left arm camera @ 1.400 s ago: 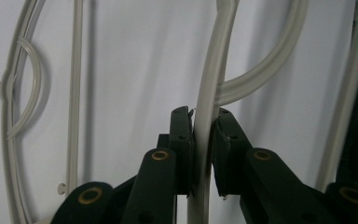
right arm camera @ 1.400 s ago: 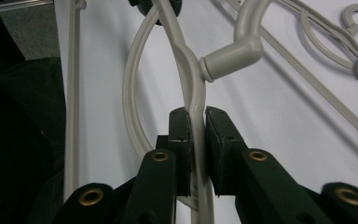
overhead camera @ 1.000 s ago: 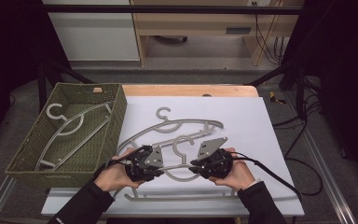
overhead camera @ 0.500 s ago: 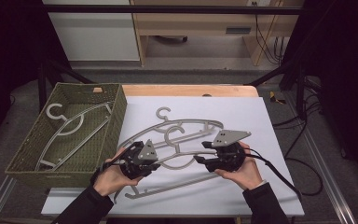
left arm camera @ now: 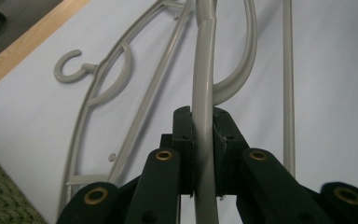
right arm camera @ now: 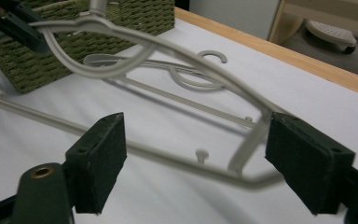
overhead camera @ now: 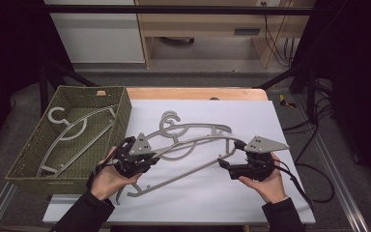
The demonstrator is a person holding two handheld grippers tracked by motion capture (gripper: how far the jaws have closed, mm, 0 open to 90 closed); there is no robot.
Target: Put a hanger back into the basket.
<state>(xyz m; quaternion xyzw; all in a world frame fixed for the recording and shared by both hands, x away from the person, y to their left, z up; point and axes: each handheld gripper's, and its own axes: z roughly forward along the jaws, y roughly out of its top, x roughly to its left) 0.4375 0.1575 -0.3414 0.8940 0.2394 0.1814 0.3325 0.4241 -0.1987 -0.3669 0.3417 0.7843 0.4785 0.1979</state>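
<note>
Since the earlier high view the two grippers have drawn apart: the left gripper [overhead camera: 134, 158] now sits lower left of centre and the right gripper [overhead camera: 252, 163] has swung out to lower right. The grey plastic clothes hanger with a curled hook [overhead camera: 183, 159] between them has tilted, its left end lifted and its long axis running from lower left up toward right.

Left gripper view: both black jaws closed tight on the hanger's curved upper arm [left arm camera: 204, 107], which runs straight up the frame away from the jaws. Firm clamp, no gap visible.

Right gripper view: jaws wide apart, holding nothing. The hanger's far corner [right arm camera: 251, 172], where the straight bottom bar bends into the shoulder, lies between and just ahead of the two pads, closer to the right-hand pad; touching or not, cannot tell.

A second grey hanger of the same shape [overhead camera: 193, 129] lies flat on the white table cover [overhead camera: 280, 203] in the upper centre of the high view, under and behind the raised one. A third grey hanger [overhead camera: 70, 133] rests inside the olive woven rectangular basket [overhead camera: 26, 171] at left of the frame.

Judgement: the hanger hangs from the left gripper alone. Key relation for any next move: its long axis points from the left jaws toward the basket-free right side, and its free end sits right at the open right jaws, so the right hand is the nearer one to take that end. Basket lies just left of the left hand.
</note>
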